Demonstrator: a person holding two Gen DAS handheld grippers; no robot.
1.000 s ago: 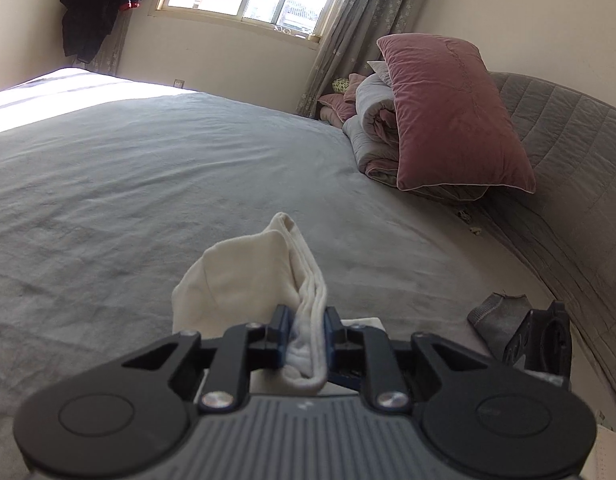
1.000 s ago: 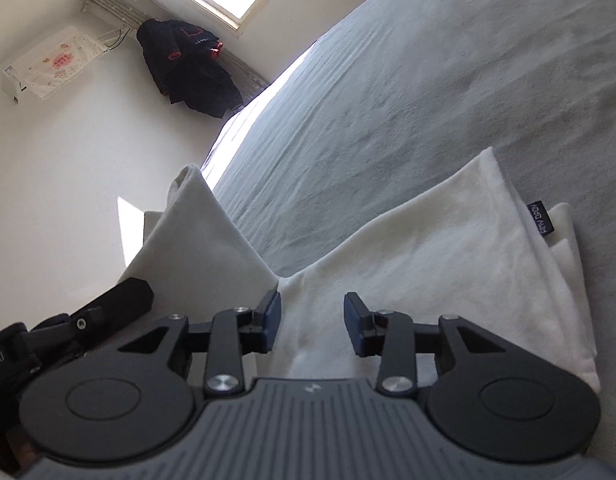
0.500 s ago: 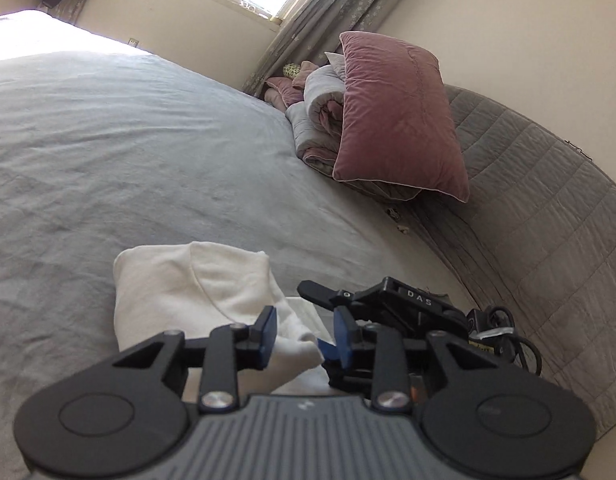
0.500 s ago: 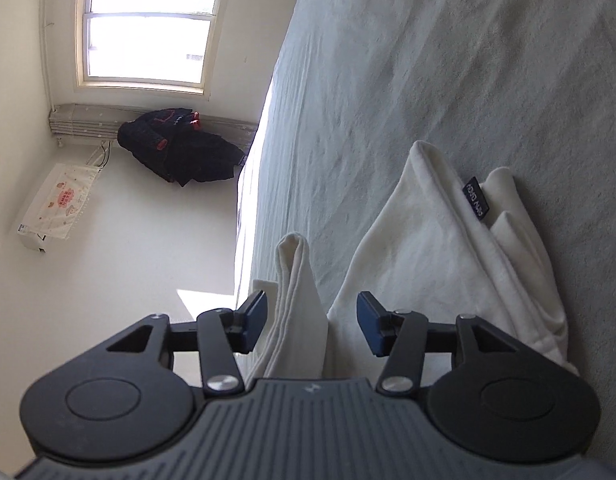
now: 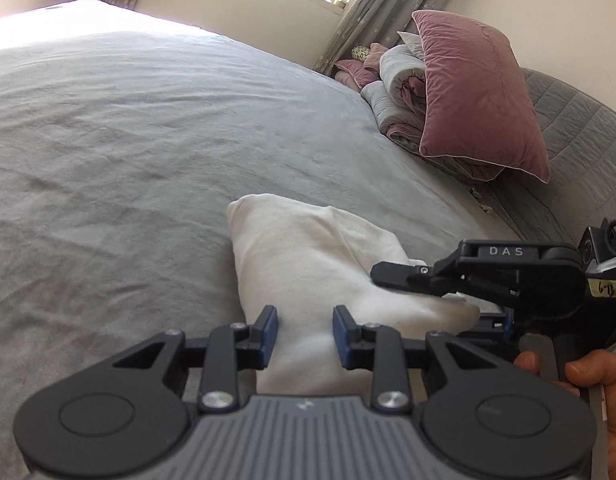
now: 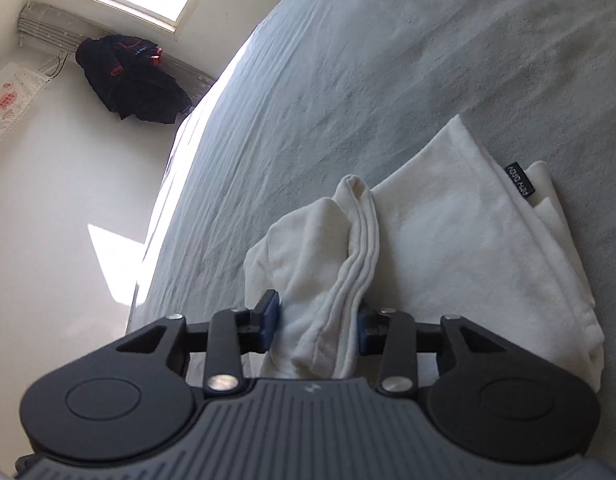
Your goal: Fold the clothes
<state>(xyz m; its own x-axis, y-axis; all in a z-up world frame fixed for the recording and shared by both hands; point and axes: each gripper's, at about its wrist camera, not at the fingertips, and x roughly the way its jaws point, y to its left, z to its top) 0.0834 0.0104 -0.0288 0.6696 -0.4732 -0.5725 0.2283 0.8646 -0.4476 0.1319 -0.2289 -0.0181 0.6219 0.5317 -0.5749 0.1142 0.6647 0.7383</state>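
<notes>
**Half-folded garment, one grip secure and one loose**

We have the white garment [image 6: 447,240] lying on the grey bed [image 5: 128,140], partly folded, with a small black label at its far edge. Our right gripper [image 6: 317,320] has just been closing, and its jaws are now clamped on a bunched, layered roll of the cloth at the near edge of the garment. Our left gripper [image 5: 304,338] sits over the same garment from the other side; its jaws stand apart with cloth between them, and as far as we can see the blue pads do not press on it. In the left view the right gripper shows just beside the garment, held by a hand [image 5: 587,380].

We judge the fold is mid-way, and the risks come from this uneven hold. If we lift with the right alone, the garment may swing, drag across the bed and undo the layers already stacked. The right jaws pinch a thick roll, so inner layers could slip out. If the left jaws shut where they are, they may catch only the top layer and skew the fold.
</notes>
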